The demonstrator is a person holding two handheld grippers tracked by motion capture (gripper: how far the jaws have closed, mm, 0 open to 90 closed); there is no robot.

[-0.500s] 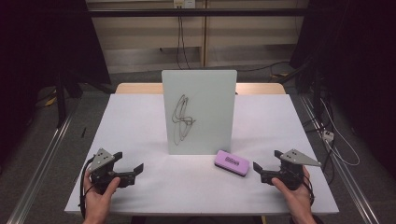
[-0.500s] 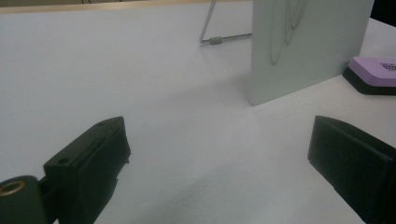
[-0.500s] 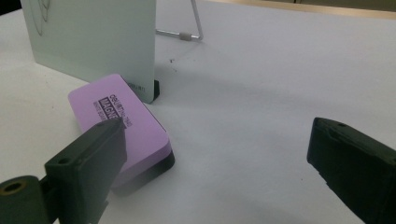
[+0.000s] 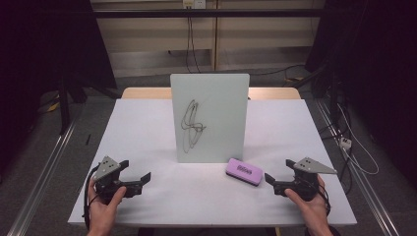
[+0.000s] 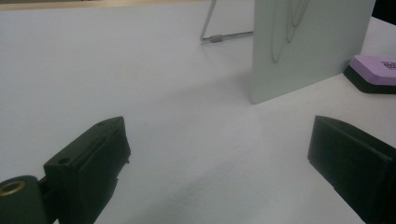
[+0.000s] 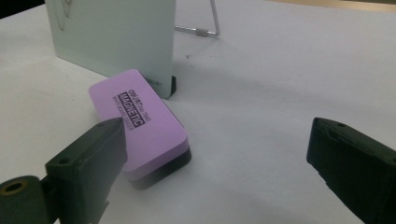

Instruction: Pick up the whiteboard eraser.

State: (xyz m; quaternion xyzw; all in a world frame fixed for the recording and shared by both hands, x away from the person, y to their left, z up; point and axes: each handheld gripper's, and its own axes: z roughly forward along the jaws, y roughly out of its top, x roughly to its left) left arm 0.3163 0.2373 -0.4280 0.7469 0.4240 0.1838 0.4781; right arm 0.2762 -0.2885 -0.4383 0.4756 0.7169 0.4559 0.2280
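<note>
Approach step, nothing gripped yet. Right gripper spread wide, empty, low over table, aimed at purple magnetic eraser lying flat just ahead, beside lower right corner of upright whiteboard w/ black scribble. Left gripper also spread, empty, well apart at near left. Next, prob.: ease right jaws fwd to straddle eraser's sides, close, lift, then wipe scribble. Needs square alignment; board on thin wire stand, could tip if pushed hard.
</note>
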